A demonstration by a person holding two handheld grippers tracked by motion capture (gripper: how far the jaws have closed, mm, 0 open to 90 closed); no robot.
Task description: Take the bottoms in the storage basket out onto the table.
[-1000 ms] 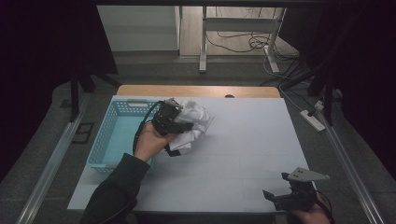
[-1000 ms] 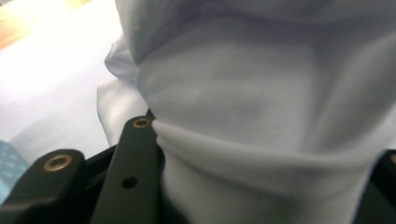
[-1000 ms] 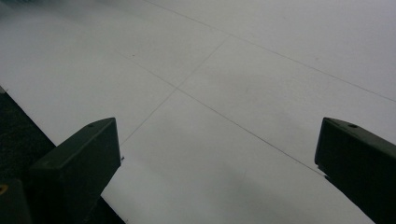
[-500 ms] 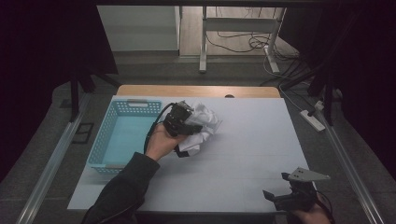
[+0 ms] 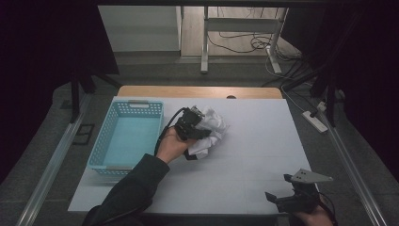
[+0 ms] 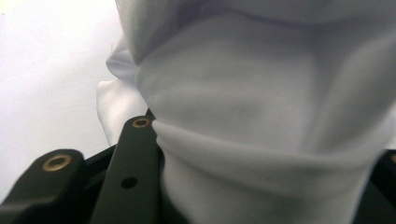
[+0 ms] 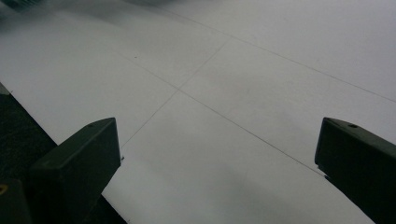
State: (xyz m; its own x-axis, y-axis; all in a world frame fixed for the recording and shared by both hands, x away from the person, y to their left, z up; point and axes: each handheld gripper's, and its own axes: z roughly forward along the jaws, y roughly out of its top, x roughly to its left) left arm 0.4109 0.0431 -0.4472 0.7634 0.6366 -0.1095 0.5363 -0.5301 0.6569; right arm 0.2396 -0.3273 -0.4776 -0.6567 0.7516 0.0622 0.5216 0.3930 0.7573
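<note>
While the white cloth (image 5: pixel 211 128) sits bunched mid-tabletop toward the far edge, the left gripper (image 5: pixel 192 125) has its jaws pinching it. A light blue basket (image 5: pixel 126 136) is just beside, along the left edge. Right gripper (image 5: pixel 294 197), jaws spread, waits at the near right corner of the white tabletop (image 5: pixel 254 141).

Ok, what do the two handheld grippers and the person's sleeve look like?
Both are black. The left gripper has blocky jaws with brass-coloured screw inserts and a black cable looping from it. The right gripper has squared black jaws and a grey three-cornered plate on top. A dark long sleeve covers the left forearm.
</note>
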